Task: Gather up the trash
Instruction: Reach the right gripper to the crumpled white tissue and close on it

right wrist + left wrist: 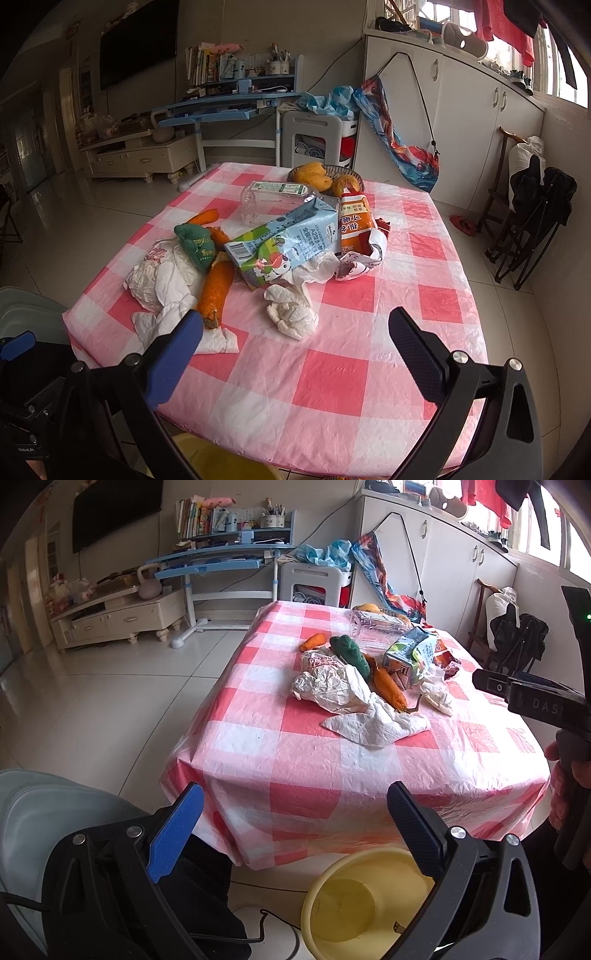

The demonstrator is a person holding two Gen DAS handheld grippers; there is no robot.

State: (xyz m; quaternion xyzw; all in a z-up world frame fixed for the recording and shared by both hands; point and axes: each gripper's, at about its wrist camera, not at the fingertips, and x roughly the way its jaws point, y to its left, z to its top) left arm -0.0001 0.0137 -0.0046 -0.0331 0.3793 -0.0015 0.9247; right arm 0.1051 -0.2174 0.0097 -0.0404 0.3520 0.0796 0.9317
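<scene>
We counted one milk carton (284, 245), one clear bottle (271, 199), one orange snack bag (354, 221), two crumpled tissues (291, 312) and one paper wrapper (162, 277), heaped mid-surface (332, 369) on pink checks. Our left claw (295, 834) hung spread above a yellow basin (354, 901) on the tiled floor; our right claw (295, 362) gaped empty

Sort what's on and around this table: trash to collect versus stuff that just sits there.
Trash job:
milk carton
crumpled tissue
white plastic bag
orange snack wrapper
clear plastic bottle
yellow bin

Just lying about:
mangoes in their basket
green plush toy
kettlebell
</scene>
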